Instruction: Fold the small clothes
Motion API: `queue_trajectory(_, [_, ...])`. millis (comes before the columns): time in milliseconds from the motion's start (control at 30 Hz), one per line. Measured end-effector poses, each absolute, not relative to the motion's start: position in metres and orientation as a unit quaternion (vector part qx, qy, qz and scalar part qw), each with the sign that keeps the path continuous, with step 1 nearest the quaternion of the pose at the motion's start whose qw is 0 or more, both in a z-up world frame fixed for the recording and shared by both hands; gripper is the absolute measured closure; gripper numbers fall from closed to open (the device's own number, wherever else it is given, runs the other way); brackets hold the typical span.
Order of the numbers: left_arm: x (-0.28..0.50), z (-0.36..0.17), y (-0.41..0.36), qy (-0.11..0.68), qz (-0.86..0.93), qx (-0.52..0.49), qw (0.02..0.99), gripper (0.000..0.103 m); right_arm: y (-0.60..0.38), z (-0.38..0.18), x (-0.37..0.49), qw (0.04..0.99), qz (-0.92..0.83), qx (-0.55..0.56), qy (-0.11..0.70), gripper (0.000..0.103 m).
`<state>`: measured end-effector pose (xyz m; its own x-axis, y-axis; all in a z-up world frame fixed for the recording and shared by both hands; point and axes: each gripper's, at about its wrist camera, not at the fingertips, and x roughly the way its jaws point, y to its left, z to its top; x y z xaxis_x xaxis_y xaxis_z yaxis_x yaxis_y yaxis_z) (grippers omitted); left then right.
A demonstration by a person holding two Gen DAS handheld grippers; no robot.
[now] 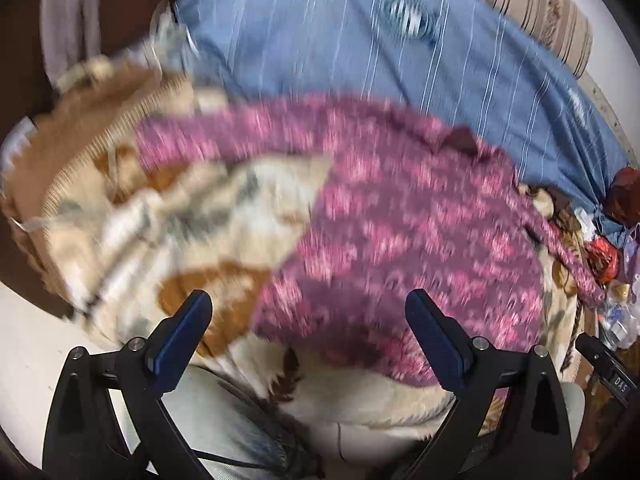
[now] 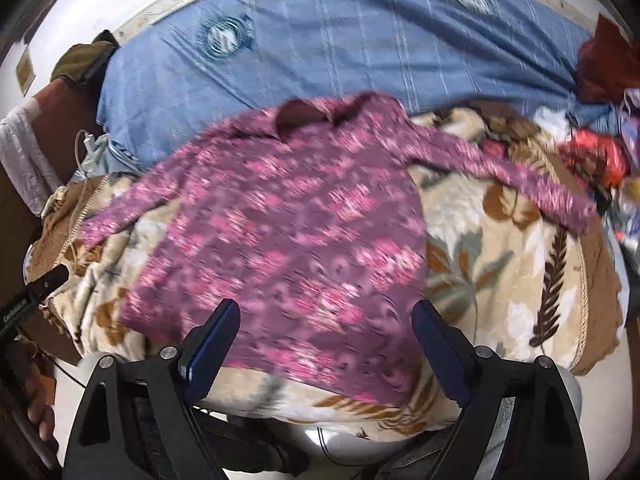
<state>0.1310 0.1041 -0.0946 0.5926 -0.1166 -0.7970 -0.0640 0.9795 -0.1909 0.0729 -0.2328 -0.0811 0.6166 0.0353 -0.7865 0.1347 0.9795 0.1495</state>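
The left tongs (image 1: pixel 308 312) and right tongs (image 2: pixel 326 322) are both shown spread wide with nothing held, poised above the near hem of a pink-and-purple patterned long-sleeved top (image 2: pixel 280 216). The top is laid flat, collar away, sleeves spread, on a floral blanket (image 2: pixel 500 240) over a blue striped bedsheet (image 2: pixel 360 40). The step is judged to be the approach before the first fold; next, the hem corners or a sleeve would have to be pinched without the blanket being caught. Much is smeared by motion blur. The hem edge is partly masked by the tongs, and the clutter (image 2: pixel 600 152) at the bed's right cannot be identified.
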Motion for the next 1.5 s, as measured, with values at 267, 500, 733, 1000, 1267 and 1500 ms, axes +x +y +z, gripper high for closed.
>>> queue_trajectory(267, [0.178, -0.167, 0.097, 0.515, -0.033, -0.117, 0.849, 0.011, -0.302, -0.159, 0.076, 0.855, -0.052, 0.157, 0.491, 0.043])
queue_trajectory(500, [0.197, -0.197, 0.093, 0.558, -0.058, -0.108, 0.82, 0.023, -0.286, -0.207, 0.093, 0.829, -0.011, 0.146, 0.54, 0.077])
queue_trajectory(733, [0.197, -0.195, 0.087, 0.563, -0.008, -0.078, 0.823, 0.099, -0.286, -0.199, 0.086, 0.835, -0.009, 0.132, 0.534, 0.096])
queue_trajectory(1000, [0.125, -0.147, 0.106, 0.562, -0.038, -0.108, 0.819, 0.099, -0.302, -0.139, 0.042, 0.848, -0.006, 0.094, 0.522, 0.099])
queue_trajectory(1267, [0.12, -0.17, 0.078, 0.596, 0.001, -0.004, 0.803, 0.085, -0.285, -0.177, 0.053, 0.807, -0.004, 0.081, 0.585, 0.092])
queue_trajectory(1500, [0.092, -0.092, 0.06, 0.505, -0.042, 0.001, 0.862, 0.042, -0.323, -0.116, 0.024, 0.859, -0.027, 0.128, 0.494, 0.032])
